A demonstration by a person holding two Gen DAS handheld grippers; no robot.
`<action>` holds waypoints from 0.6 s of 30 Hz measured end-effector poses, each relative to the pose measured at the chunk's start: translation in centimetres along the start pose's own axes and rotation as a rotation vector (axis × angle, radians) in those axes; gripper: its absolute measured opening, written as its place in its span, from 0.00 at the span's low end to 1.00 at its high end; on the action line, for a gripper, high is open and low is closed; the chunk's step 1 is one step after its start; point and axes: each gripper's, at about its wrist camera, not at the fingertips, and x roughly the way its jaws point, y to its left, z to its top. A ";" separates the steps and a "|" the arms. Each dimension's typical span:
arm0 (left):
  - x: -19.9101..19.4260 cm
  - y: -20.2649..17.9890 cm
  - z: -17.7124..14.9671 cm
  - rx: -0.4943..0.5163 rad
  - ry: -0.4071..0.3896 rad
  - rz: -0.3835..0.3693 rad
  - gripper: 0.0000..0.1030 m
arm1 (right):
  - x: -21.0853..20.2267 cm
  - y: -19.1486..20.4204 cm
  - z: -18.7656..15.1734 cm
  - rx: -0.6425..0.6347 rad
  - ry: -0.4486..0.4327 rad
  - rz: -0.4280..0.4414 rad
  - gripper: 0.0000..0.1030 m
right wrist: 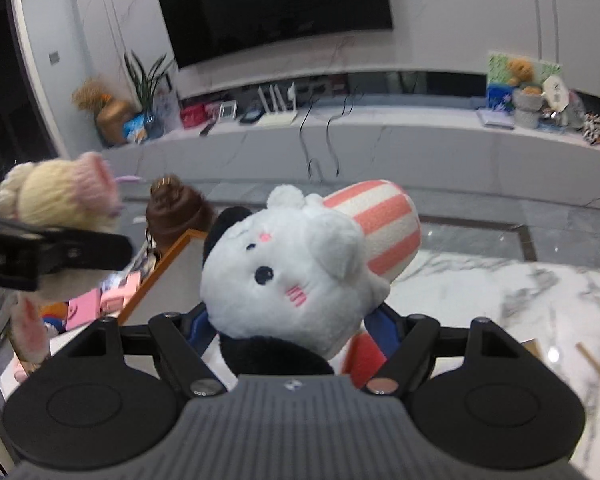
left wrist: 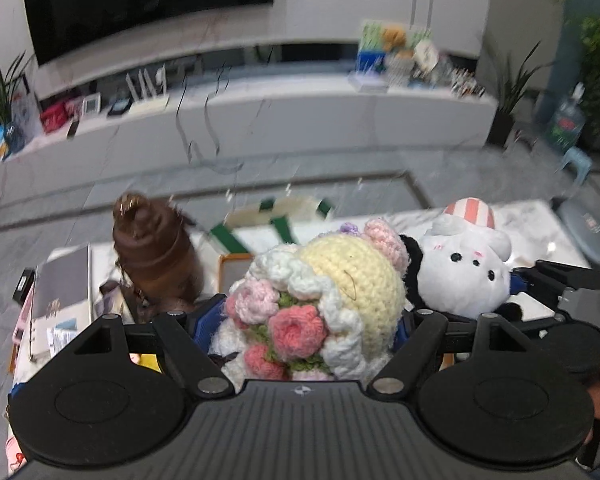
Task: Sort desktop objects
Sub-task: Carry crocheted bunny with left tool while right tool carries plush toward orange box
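Note:
My left gripper (left wrist: 304,320) is shut on a crocheted doll (left wrist: 340,280) with a cream head, white ruffles and pink roses; the blue pads press on both its sides. The doll also shows at the left in the right wrist view as the crocheted doll (right wrist: 56,200), clamped by the left gripper's fingers (right wrist: 60,248). My right gripper (right wrist: 292,320) is shut on a white plush cat (right wrist: 284,272) with a pink-striped cap and a black lower part. In the left wrist view the plush cat (left wrist: 464,272) sits just right of the doll. Both toys are held above the table.
A brown swirl-shaped plush (left wrist: 152,256) stands at the left behind an orange-rimmed box (right wrist: 160,272). Books and pink packets (left wrist: 60,300) lie at the far left. The white marble tabletop (right wrist: 520,300) spreads to the right, with a wooden stick (right wrist: 598,368). A TV bench (right wrist: 380,136) lies beyond.

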 end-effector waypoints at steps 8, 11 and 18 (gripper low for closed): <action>7.4 -0.6 0.9 0.108 0.164 0.098 0.88 | 5.8 1.8 -1.7 -0.090 0.113 -0.018 0.75; 9.8 -1.6 0.6 0.201 0.230 0.156 0.89 | 7.6 3.1 -2.2 -0.193 0.146 -0.035 0.75; 13.1 -5.1 0.5 0.412 0.309 0.252 0.88 | 10.7 2.9 -4.0 -0.300 0.228 -0.004 0.75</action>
